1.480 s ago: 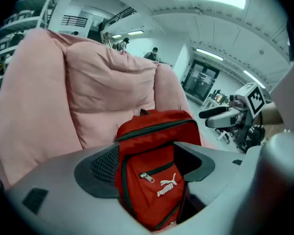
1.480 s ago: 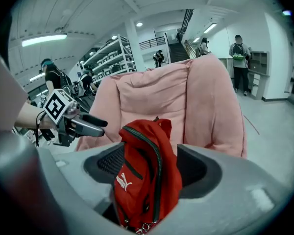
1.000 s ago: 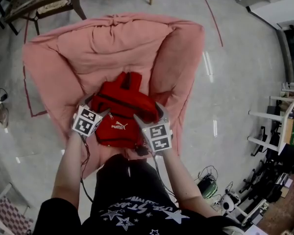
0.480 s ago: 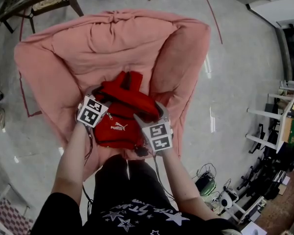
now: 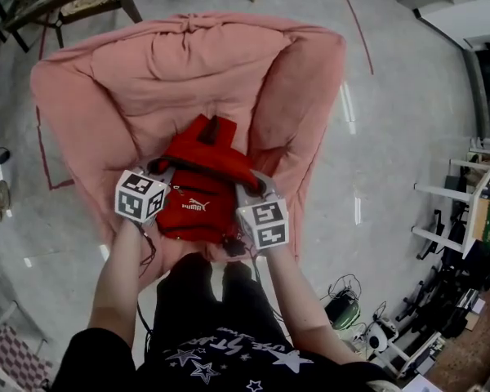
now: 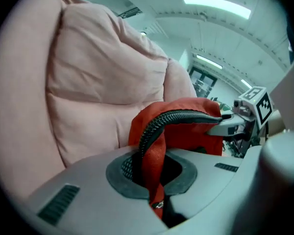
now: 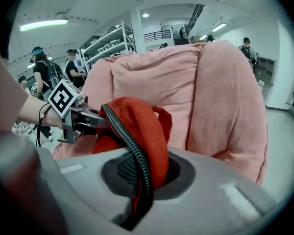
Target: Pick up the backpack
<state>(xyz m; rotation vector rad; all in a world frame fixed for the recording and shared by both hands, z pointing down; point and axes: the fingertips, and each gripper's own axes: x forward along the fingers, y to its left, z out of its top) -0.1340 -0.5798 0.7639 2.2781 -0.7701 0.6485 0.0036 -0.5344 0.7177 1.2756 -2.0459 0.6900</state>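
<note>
A red backpack with a black zipper lies on the seat of a big pink beanbag chair, right in front of me. My left gripper is at its upper left corner, shut on a fold of red fabric and zipper. My right gripper is at the upper right corner. Its jaws are closing, and the red fabric and zipper are pinched between them. Each gripper view shows the other gripper across the bag's raised top edge.
The pink chair's back and arms rise around the backpack. A wooden chair stands at the far left on the grey floor. Shelving and gear line the right side, with cables near my feet. People stand in the background.
Both grippers went from open beside the backpack's top corners to shut on its fabric. The left gripper rolled and lifted slightly, and the bag's top edge is gathered up between them.
</note>
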